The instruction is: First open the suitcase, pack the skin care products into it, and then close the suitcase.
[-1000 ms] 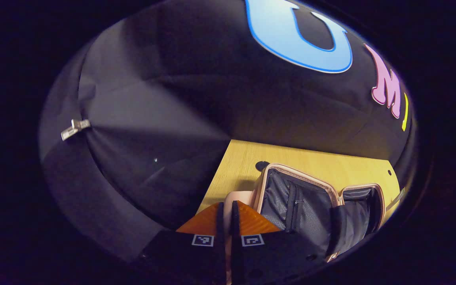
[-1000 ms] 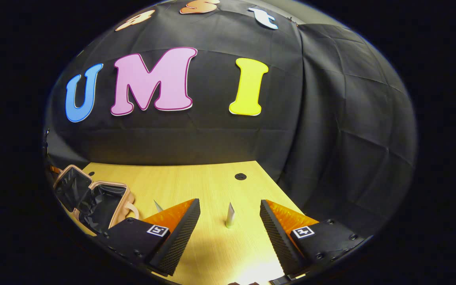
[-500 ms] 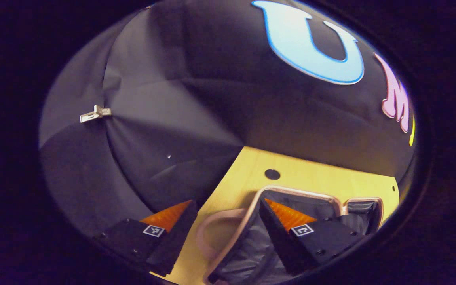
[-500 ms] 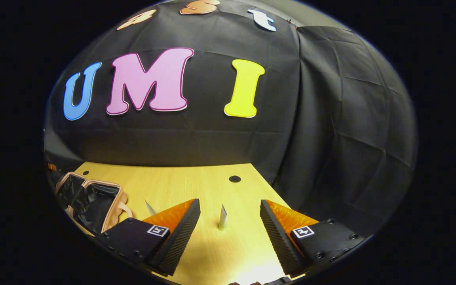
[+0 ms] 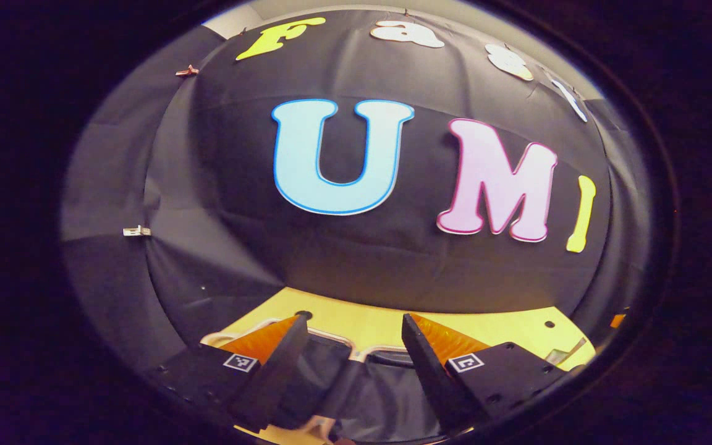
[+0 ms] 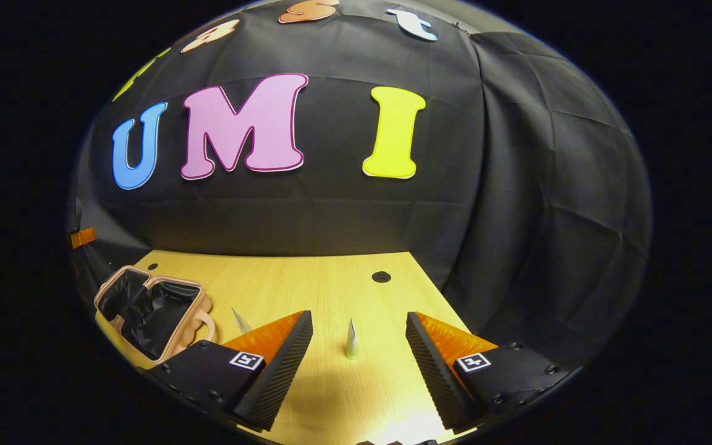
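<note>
We see the left gripper point(image 5: 350, 346) hover w/ fingers wide apart, holding nothing, above the open suitcase point(image 5: 331, 339). The right gripper point(image 6: 359, 349) is also wide open, empty, over the table point(image 6: 306, 284); a small tube point(image 6: 351, 340) stands between its fingers. The suitcase's dark lining looks empty.

suitcase point(image 6: 149, 307): lies open on tabletop point(image 6: 306, 278), far left in right gripper view | 2 tubes: 1st tube point(image 6: 351, 340) upright between right gripper point(image 6: 356, 355) fingers (apart from both), 2nd tube point(image 6: 240, 320) between it and suitcase | left gripper point(image 5: 350, 364): over the open suitcase point(image 5: 356, 389), booth wall behind
</note>
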Demonstrator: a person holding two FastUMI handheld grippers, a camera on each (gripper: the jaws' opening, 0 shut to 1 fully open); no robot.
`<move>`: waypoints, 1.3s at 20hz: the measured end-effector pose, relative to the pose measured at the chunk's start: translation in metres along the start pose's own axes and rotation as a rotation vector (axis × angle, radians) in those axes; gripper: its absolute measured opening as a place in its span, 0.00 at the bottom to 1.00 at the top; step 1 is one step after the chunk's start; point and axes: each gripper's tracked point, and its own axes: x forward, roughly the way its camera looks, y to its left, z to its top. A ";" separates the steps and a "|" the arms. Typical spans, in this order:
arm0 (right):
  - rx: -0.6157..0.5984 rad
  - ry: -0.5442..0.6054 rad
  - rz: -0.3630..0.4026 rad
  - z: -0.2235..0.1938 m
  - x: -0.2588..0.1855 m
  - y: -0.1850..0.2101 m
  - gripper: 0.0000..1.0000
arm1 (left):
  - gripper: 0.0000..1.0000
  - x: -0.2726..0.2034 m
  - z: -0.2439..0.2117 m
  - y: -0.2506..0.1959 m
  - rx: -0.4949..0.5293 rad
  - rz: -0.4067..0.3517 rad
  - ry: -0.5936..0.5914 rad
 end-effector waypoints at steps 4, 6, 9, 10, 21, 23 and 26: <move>0.014 0.024 0.056 -0.012 0.013 -0.003 0.96 | 0.96 -0.030 -0.047 -0.106 0.003 -0.087 0.029; 0.016 0.042 0.073 -0.021 0.020 -0.006 0.96 | 0.96 -0.038 -0.076 -0.158 0.026 -0.147 0.045; 0.005 0.086 0.106 -0.041 0.030 -0.009 0.96 | 0.96 -0.047 -0.129 -0.224 0.066 -0.260 0.097; 0.010 0.096 0.114 -0.046 0.034 -0.011 0.96 | 0.96 -0.051 -0.146 -0.246 0.066 -0.299 0.119; 0.081 0.194 0.167 -0.100 0.089 -0.006 0.98 | 0.95 0.042 -0.276 -0.346 0.064 -0.399 0.347; 0.084 0.208 0.175 -0.109 0.097 -0.004 0.98 | 0.88 0.050 -0.285 -0.343 0.080 -0.359 0.364; 0.090 0.237 0.195 -0.125 0.113 0.003 0.98 | 0.59 0.056 -0.292 -0.335 0.118 -0.290 0.361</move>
